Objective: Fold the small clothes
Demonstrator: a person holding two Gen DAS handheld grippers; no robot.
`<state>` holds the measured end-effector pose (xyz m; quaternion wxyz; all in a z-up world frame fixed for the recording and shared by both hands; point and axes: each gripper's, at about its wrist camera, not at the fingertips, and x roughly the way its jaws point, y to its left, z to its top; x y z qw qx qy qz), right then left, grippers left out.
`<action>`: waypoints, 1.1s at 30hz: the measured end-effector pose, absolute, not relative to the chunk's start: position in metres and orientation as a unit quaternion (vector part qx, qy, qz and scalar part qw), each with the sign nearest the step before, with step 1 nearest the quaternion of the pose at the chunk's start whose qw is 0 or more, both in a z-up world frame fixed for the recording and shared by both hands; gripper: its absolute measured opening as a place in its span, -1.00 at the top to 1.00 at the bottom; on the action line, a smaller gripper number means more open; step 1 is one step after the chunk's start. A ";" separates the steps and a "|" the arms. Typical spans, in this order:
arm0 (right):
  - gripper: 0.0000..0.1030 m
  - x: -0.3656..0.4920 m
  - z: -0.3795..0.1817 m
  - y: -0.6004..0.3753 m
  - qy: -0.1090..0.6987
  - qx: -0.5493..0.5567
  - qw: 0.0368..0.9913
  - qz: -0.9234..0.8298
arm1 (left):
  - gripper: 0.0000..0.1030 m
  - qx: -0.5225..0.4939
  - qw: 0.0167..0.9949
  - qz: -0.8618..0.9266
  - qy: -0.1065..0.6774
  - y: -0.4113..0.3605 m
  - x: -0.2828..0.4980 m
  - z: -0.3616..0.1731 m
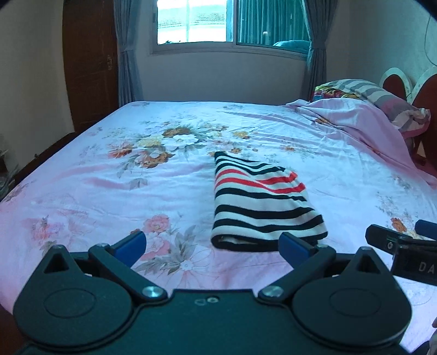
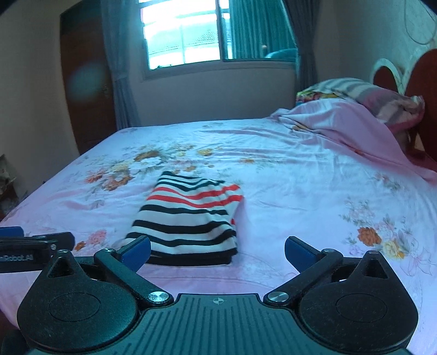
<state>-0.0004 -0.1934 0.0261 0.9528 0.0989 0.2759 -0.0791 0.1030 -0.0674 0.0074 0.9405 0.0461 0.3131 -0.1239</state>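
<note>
Two tools are hovering low over the near edge of a bed point(image 1: 82, 169), and neither is gripping anything. The left tool point(image 1: 213, 245) is holding its blue-padded fingers point(image 1: 133, 243) wide apart, with only floral bedsheet and the near end of the garment showing between them. The right tool point(image 2: 217, 252) is likewise standing spread, its fingers clear of the cloth in its own view; its left finger is overlapping the garment's near corner in the picture, but whether it is touching cannot be told.

The striped garment point(image 1: 259, 202) is lying folded into a narrow, oblong bundle on the bedsheet, roughly mid-bed and nearer the front edge. It is showing black and white bands with a few red bands toward the far end, and a folded edge is facing the cameras. It is sitting just ahead of both tools, to the right of the left tool's centre and to the left of the right tool's centre.

A rumpled pink cover point(image 1: 363, 120) and a striped pillow point(image 1: 382, 95) are resting at the right side by the headboard point(image 1: 396, 82). A curtained window point(image 1: 207, 21) is admitting daylight beyond the bed.
</note>
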 end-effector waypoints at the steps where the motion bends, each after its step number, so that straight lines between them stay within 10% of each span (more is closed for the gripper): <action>1: -1.00 -0.001 0.026 -0.192 0.275 0.101 0.953 -0.077 | -0.97 0.046 0.941 -0.121 0.312 -0.066 0.102 0.008; 33: -1.00 -0.018 0.037 -0.184 0.259 0.104 0.957 -0.077 | -0.97 0.043 0.935 -0.119 0.332 -0.063 0.094 0.015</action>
